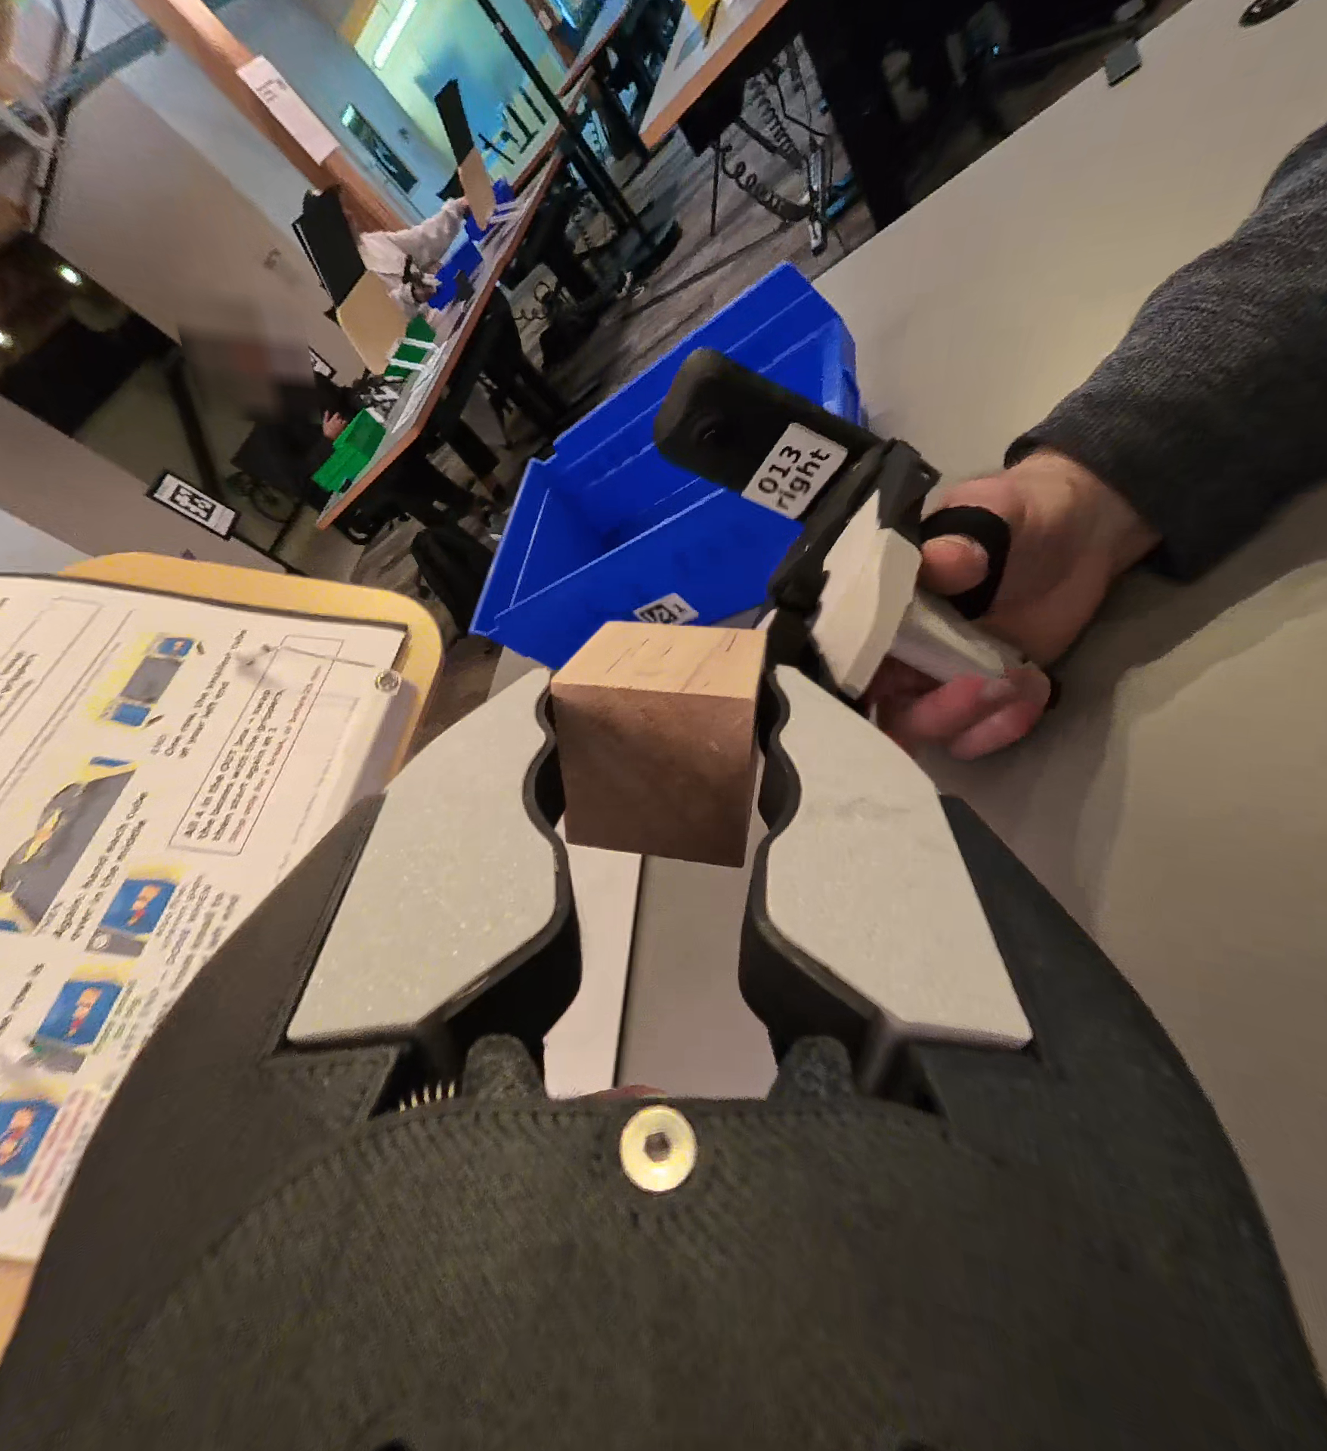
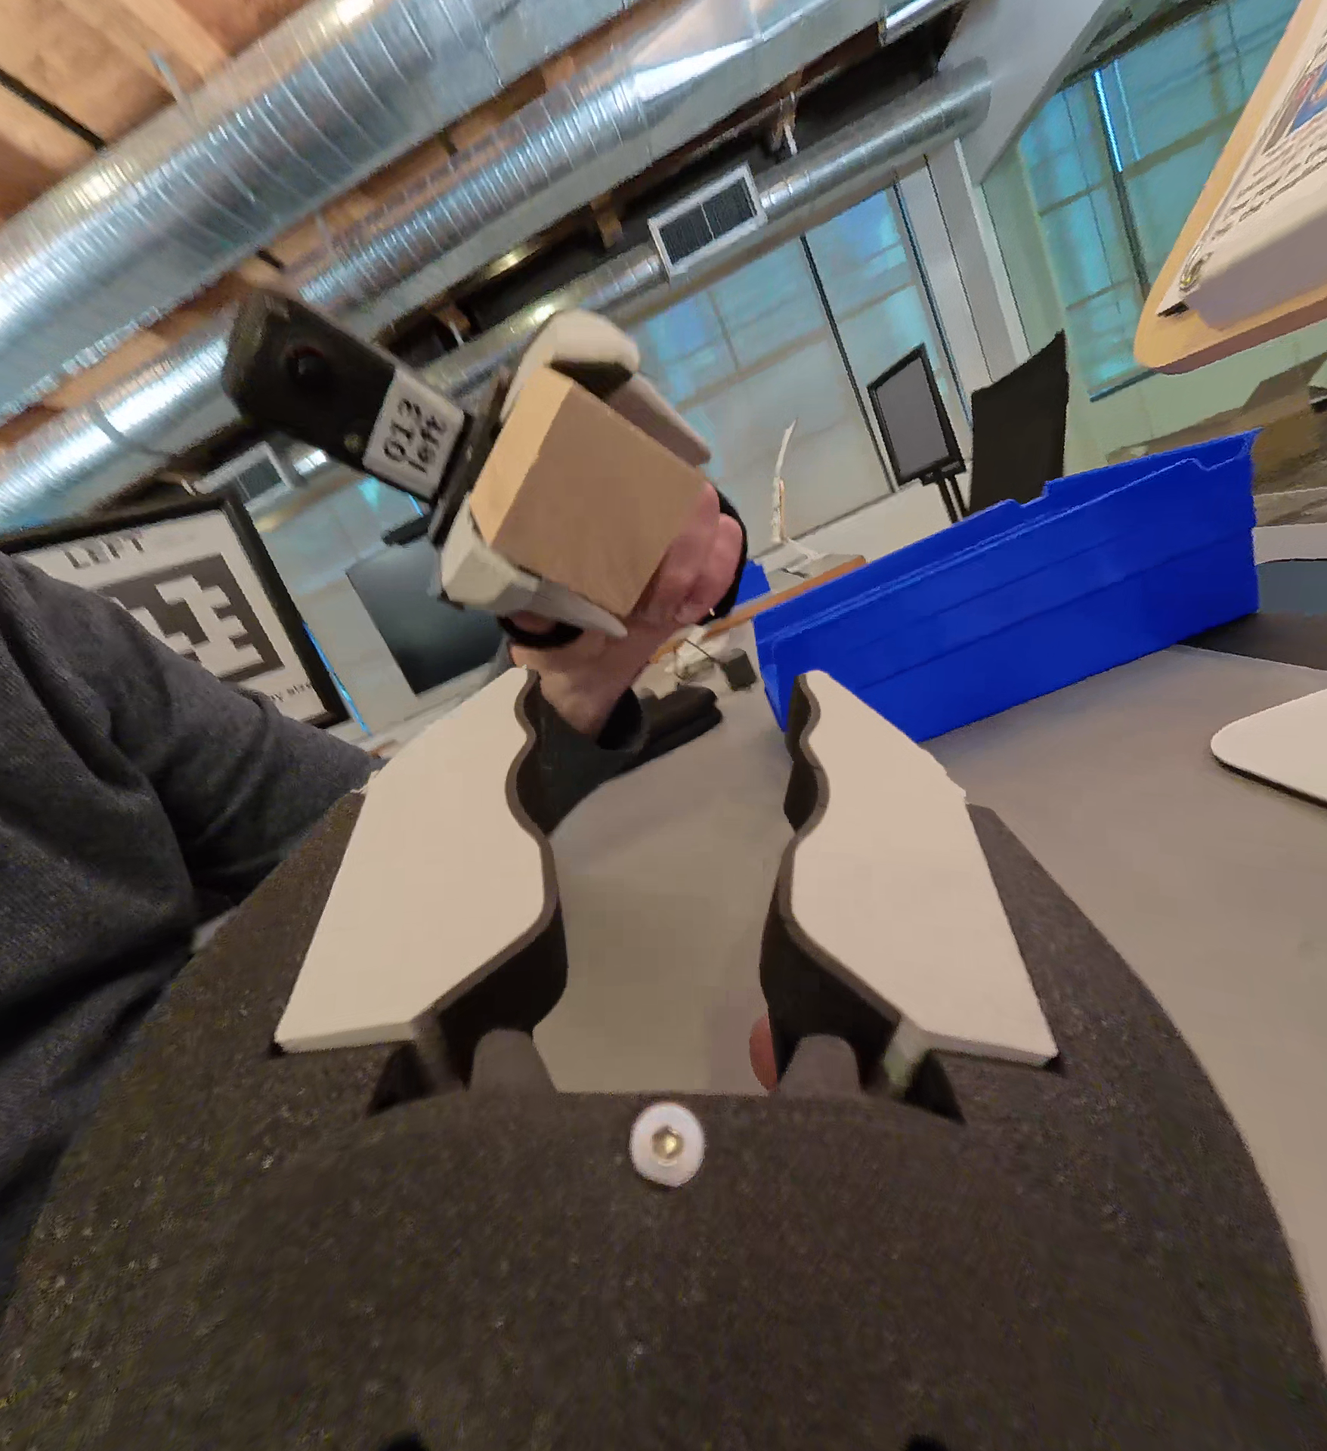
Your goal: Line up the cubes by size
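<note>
My left gripper (image 1: 656,707) is shut on a plain wooden cube (image 1: 656,754) and holds it in the air above the grey table (image 1: 1194,785); both pads press on the cube's sides. The right wrist view shows the same cube (image 2: 582,502) clamped between the left gripper's fingers, raised well above the table. My right gripper (image 2: 660,730) is open with nothing between its fingers, low over the table. In the left wrist view it (image 1: 817,620) sits just right of the cube, held by a hand (image 1: 1037,565).
A blue plastic bin (image 1: 645,502) stands on the table behind the cube, also in the right wrist view (image 2: 1037,597). An instruction sheet on a wooden board (image 1: 134,824) lies at the left. A white flat base (image 2: 1320,754) lies at the right. A grey sleeve (image 2: 56,785) fills the left.
</note>
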### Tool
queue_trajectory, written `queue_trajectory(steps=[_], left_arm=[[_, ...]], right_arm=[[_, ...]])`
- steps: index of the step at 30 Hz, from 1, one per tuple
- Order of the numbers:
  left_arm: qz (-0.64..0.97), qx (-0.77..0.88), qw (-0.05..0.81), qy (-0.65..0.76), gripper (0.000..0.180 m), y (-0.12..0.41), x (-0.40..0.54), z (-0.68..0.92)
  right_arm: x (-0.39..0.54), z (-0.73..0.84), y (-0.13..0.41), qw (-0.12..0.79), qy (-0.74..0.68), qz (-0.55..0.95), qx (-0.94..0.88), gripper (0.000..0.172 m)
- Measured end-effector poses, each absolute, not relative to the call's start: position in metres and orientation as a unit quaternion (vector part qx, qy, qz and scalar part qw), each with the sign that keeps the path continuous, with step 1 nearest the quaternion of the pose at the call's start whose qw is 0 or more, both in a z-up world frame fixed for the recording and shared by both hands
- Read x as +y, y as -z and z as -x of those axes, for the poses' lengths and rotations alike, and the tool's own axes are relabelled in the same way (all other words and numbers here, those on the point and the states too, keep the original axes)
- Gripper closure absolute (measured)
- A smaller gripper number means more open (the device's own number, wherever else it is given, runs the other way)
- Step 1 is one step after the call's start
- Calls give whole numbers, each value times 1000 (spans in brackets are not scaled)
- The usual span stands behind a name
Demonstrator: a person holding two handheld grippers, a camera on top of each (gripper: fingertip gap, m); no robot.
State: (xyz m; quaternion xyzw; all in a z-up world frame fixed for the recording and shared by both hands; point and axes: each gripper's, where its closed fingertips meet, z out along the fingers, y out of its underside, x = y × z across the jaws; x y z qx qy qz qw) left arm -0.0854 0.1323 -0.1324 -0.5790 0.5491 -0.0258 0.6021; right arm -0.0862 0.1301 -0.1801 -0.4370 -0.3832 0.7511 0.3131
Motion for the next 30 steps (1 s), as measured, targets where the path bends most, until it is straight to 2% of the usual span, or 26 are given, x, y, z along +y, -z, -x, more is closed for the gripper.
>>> queue_trajectory(steps=[8,17,20,30], left_arm=[[559,563,607,36,134,143,130,65],[543,597,590,-32,134,162,133,56],[536,597,596,-28,134,161,131,52],[518,604,603,-55,135,161,130,45]], right_arm=[[122,76,168,254,-810,392,-354,110],[120,67,158,209,-847,362,-328,110],[122,66,158,211,-847,364,-325,120],[124,65,156,198,-855,362,-313,128]])
